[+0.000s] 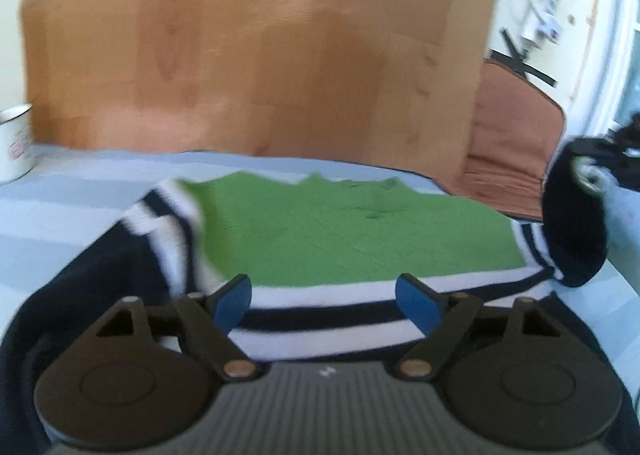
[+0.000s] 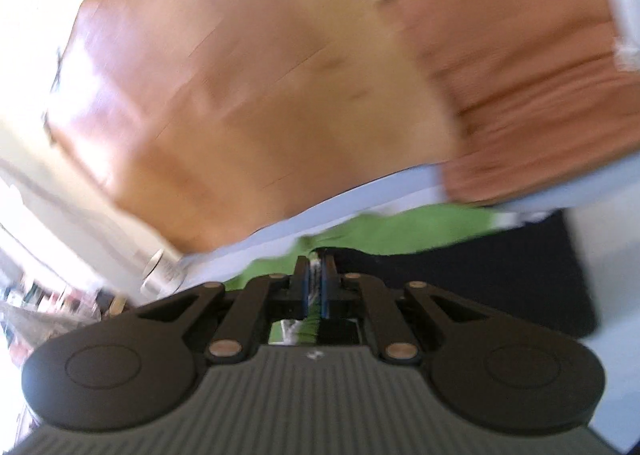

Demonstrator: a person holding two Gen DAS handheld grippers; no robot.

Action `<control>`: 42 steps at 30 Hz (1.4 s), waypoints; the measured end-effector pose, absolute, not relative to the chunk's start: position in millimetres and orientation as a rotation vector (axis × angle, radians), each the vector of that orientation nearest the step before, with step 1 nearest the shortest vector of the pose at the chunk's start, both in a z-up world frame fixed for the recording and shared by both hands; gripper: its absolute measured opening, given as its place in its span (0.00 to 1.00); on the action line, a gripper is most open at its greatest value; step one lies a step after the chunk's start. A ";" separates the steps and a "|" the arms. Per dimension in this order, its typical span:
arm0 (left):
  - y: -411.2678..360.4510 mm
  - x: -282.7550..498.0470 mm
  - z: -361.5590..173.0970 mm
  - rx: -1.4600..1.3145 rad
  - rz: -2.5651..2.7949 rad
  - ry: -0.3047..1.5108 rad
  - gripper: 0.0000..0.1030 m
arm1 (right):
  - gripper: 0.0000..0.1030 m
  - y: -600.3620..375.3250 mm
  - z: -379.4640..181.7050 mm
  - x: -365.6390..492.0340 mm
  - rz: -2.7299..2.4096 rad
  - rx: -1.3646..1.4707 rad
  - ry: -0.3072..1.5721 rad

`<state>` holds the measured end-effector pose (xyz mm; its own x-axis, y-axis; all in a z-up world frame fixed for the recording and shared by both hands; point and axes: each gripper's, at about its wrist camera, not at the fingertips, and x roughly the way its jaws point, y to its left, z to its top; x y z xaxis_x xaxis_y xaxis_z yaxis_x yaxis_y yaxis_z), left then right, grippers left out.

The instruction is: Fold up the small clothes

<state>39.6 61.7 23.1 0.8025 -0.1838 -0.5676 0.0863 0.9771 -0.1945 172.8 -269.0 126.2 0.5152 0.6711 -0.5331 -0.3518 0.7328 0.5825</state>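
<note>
Pale blue striped cloth point(image 1: 60, 215) over the work surface, wooden floor point(image 1: 240, 47) beyond, brown cushion point(image 1: 516, 135) at the far right edge. One white mug point(image 1: 16, 143) on the cloth at far left. One garment point(image 1: 340, 231), green with navy and white stripes, spread flat on the cloth. Two grippers: left gripper point(image 1: 326, 301) spread wide above the striped hem, nothing between the fingers; right gripper point(image 2: 316, 287) pressed together, pinching green fabric of the garment.

Wood floor point(image 1: 256, 47), a brown cushioned seat point(image 1: 516, 143), perhaps a chair.
</note>
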 end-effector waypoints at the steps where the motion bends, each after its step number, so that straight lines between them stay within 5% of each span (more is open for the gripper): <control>1: 68.5 37.4 21.9 -0.176 -0.136 0.632 0.80 | 0.09 -248.4 121.3 180.6 0.659 0.427 0.840; 4: 80.2 34.1 18.4 -0.184 -0.106 0.646 0.80 | 0.19 -193.6 98.3 199.0 0.705 0.422 0.893; 6: 83.5 34.9 15.8 -0.180 -0.091 0.659 0.80 | 0.54 -171.0 85.7 205.5 0.726 0.353 0.923; 20: 62.2 127.2 15.1 -0.241 -0.198 0.790 0.77 | 0.55 -338.8 69.3 179.0 0.336 0.322 0.741; 23: 34.8 150.3 5.0 -0.174 -0.172 0.806 0.45 | 0.54 -355.0 56.0 173.5 0.301 0.320 0.745; 24: 25.3 153.9 4.2 -0.128 -0.160 0.801 0.12 | 0.54 -356.9 53.0 171.8 0.292 0.304 0.739; 25: 17.8 155.2 4.4 -0.098 -0.153 0.799 0.03 | 0.54 -356.0 50.4 172.0 0.287 0.291 0.732; 30: 31.4 135.0 28.1 -0.038 0.058 0.633 0.02 | 0.54 -351.3 48.6 166.2 0.361 0.306 0.690; 37: 79.0 125.1 18.8 -0.260 0.036 0.782 0.04 | 0.54 -306.6 46.9 163.8 0.486 0.265 0.668; 40: 65.4 126.8 17.4 -0.267 -0.071 0.834 0.25 | 0.54 -279.9 53.4 153.3 0.578 0.197 0.661; 42: 55.2 131.6 15.7 -0.281 -0.118 0.865 0.27 | 0.54 -269.4 57.6 142.7 0.603 0.157 0.639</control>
<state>131.6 55.2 15.7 0.6447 -0.2154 -0.7334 -0.0113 0.9567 -0.2910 142.7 -269.4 57.6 0.6387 0.5731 -0.5134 -0.4795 0.8183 0.3170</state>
